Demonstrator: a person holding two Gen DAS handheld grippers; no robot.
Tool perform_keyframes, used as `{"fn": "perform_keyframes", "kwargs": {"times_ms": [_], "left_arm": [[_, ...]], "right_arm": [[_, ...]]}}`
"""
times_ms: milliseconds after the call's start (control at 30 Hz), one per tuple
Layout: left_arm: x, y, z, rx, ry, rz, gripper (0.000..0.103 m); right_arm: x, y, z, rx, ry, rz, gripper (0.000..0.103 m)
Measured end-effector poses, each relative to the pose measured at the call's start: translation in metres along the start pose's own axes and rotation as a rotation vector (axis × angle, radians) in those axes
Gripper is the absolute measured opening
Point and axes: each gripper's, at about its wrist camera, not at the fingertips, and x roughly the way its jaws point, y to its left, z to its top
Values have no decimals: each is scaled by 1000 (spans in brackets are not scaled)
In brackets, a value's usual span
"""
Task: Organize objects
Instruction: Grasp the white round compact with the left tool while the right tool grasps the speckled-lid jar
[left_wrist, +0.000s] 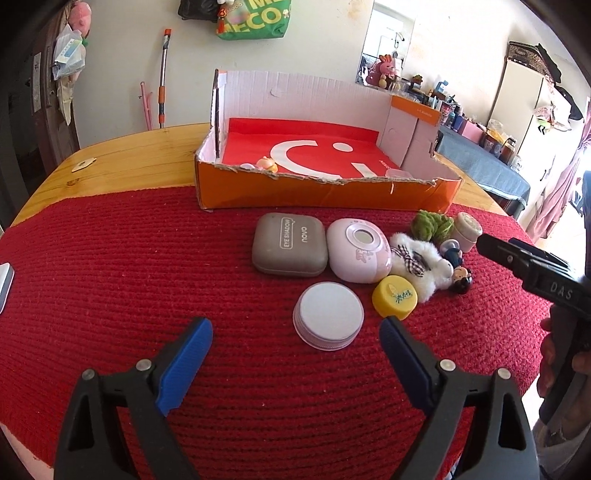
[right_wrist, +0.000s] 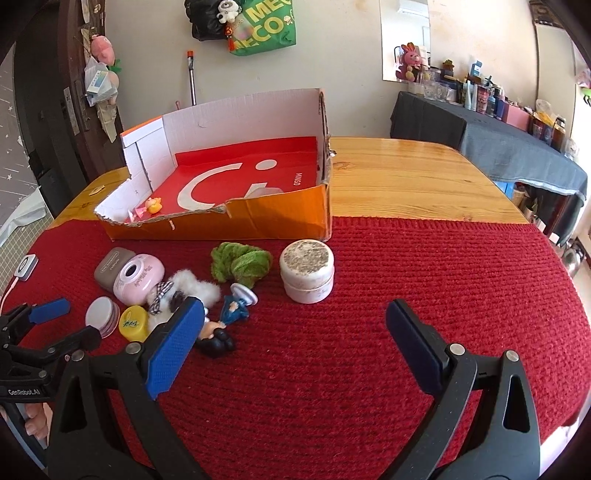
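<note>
Small household objects still crowd the red knitted mat (left_wrist: 147, 277) near its far edge, just before the torn orange cardboard box (left_wrist: 325, 188) — a grey eye-shadow case (left_wrist: 290, 245), pink oval compact (left_wrist: 358, 254), white round lid (left_wrist: 328, 315), yellow cap (left_wrist: 395, 297), green yarn scrunchie (right_wrist: 240, 264) and white cream jar (right_wrist: 306, 271). Only a tiny orange figurine (left_wrist: 267, 163) lies boxed — most sorting remains. Left gripper (left_wrist: 295, 347) and right gripper (right_wrist: 295, 332) are both spread, empty.

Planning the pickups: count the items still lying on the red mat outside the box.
9: grey case, pink case, white lid, yellow cap, fluffy toy, green scrunchie, jar, two figurines.
</note>
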Motion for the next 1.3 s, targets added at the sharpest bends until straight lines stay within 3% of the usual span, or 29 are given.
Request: {"fn": "perform_keyframes", "kwargs": {"times_ms": [200,433,533,633,800,1000,1300], "left_arm": [[2,0,3,10,-13,-26,83],[4,-2,6,23,-14,-61,63],[4,-7,4,43,-14,-86,54],[4,-8,3,43,-13,-113,43],[1,-8,2,44,-25,-122,43],[-17,-13,6,76,-87,-96,43],[-51,-11,21,88,-189,-78,43]], "right_arm": [[19,-24,13,10,52,-23,100],[34,-25,19,-20,105,-22,96],[40,-20,20,-42,123,-20,89],[46,-16,22,-63,143,-11,76],[48,-9,23,-103,134,-2,35],[33,-3,22,-120,87,-2,35],[-27,19,31,-150,-55,62,35]]}}
